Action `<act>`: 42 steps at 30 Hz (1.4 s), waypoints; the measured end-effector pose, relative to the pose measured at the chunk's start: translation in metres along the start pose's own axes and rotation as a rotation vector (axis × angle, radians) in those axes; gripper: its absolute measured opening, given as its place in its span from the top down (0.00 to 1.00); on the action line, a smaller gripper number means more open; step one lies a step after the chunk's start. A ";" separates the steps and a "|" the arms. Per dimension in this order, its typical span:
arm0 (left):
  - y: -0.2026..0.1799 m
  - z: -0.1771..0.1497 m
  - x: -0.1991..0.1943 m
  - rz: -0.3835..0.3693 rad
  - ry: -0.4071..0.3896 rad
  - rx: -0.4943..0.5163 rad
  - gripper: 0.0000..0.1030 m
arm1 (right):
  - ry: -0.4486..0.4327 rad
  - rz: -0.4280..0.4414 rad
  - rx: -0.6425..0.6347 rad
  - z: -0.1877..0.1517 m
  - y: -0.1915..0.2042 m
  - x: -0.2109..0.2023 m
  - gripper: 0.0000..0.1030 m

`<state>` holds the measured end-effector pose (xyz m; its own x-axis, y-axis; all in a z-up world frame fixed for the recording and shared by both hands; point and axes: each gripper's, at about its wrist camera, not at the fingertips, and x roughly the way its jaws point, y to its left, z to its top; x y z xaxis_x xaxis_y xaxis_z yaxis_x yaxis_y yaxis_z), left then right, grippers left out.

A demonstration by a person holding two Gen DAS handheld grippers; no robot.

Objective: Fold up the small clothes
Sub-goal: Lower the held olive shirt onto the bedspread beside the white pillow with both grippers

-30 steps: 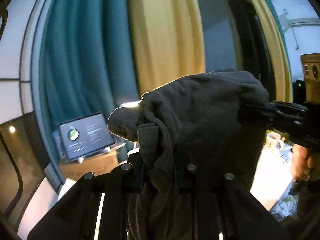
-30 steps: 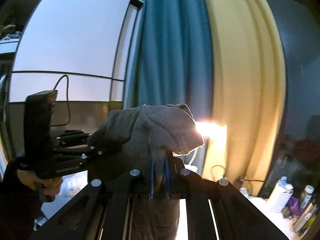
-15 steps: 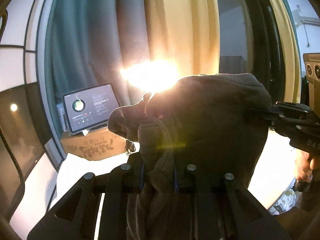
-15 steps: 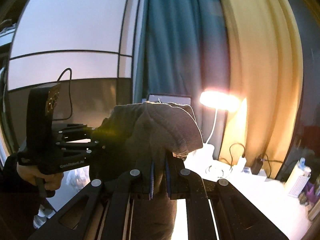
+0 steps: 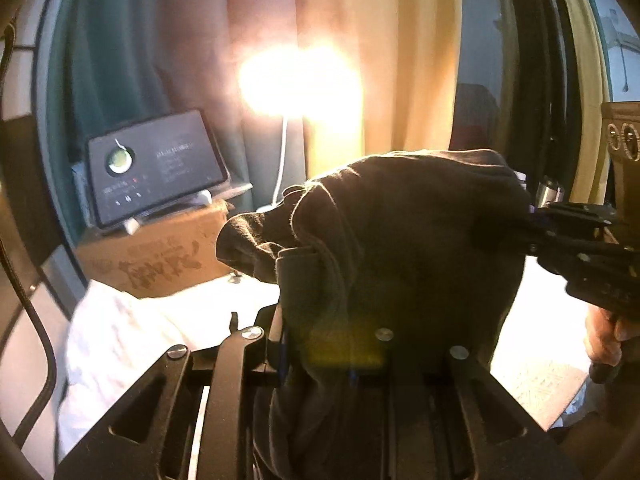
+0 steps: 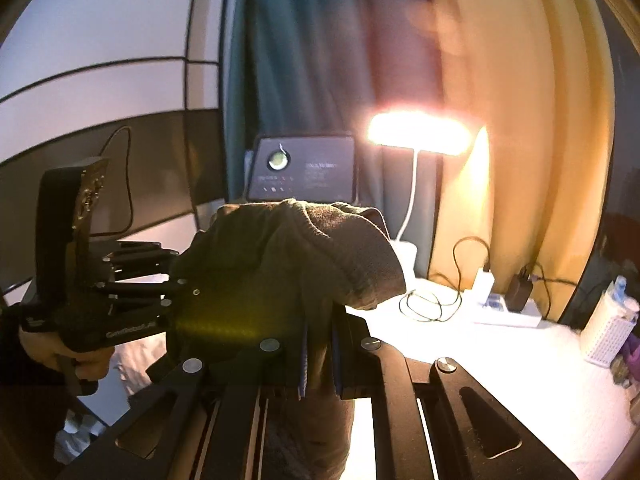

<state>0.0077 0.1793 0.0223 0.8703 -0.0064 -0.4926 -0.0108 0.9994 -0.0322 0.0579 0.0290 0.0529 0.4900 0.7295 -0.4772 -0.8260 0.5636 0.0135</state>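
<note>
both grippers pinched on dark garment (image 5: 400,240): left gripper (image 5: 316,356) one edge, right gripper (image 6: 319,354) other; cloth spans between, hanging above white table (image 6: 500,360).

The left gripper (image 5: 316,360) was seen from its own camera with its jaws drawn close together, pinched on a fold of grey cloth (image 5: 400,248). In the right wrist view the same gripper (image 6: 176,268) was seen at the left, held level by a hand (image 6: 68,356) wrapped round its handle. The right gripper (image 6: 320,356) was likewise clamped on the cloth (image 6: 288,264), its blue-edged pads nearly meeting. In the left wrist view it (image 5: 536,224) was seen at the right edge, gripped from below by the other hand (image 5: 604,340).
</note>
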 end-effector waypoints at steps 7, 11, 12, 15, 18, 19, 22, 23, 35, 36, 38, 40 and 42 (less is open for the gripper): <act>0.023 -0.012 0.041 -0.043 0.069 -0.059 0.81 | 0.078 0.018 0.034 -0.008 -0.017 0.047 0.91; 0.034 -0.020 0.061 -0.052 0.109 -0.095 0.81 | 0.111 0.023 0.050 -0.013 -0.025 0.070 0.91; 0.038 -0.021 0.066 -0.053 0.118 -0.101 0.81 | 0.119 0.024 0.058 -0.014 -0.028 0.076 0.91; 0.045 -0.025 0.078 -0.061 0.138 -0.121 0.81 | 0.141 0.028 0.071 -0.018 -0.034 0.093 0.91; 0.052 -0.027 0.090 -0.066 0.153 -0.130 0.81 | 0.165 0.025 0.075 -0.022 -0.039 0.107 0.91; 0.054 -0.028 0.094 -0.068 0.158 -0.133 0.81 | 0.175 0.024 0.080 -0.024 -0.042 0.113 0.91; 0.059 -0.028 0.104 -0.072 0.170 -0.139 0.81 | 0.195 0.018 0.087 -0.027 -0.047 0.126 0.91; 0.060 -0.028 0.107 -0.069 0.175 -0.140 0.81 | 0.200 0.017 0.090 -0.027 -0.049 0.130 0.91; 0.086 -0.042 0.159 0.064 0.326 -0.179 0.81 | 0.300 -0.003 0.136 -0.053 -0.075 0.194 0.91; 0.088 -0.043 0.162 0.062 0.340 -0.186 0.81 | 0.303 -0.002 0.139 -0.055 -0.076 0.197 0.91; 0.091 -0.045 0.167 0.057 0.361 -0.200 0.81 | 0.314 -0.005 0.141 -0.059 -0.080 0.205 0.91; 0.093 -0.046 0.172 0.053 0.380 -0.210 0.81 | 0.325 -0.006 0.149 -0.062 -0.085 0.213 0.91; 0.094 -0.047 0.176 0.051 0.397 -0.219 0.81 | 0.334 -0.009 0.154 -0.064 -0.088 0.218 0.91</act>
<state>0.1371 0.2709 -0.1082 0.6099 -0.0124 -0.7924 -0.1895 0.9686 -0.1610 0.2198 0.1135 -0.1089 0.3579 0.5716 -0.7384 -0.7578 0.6398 0.1280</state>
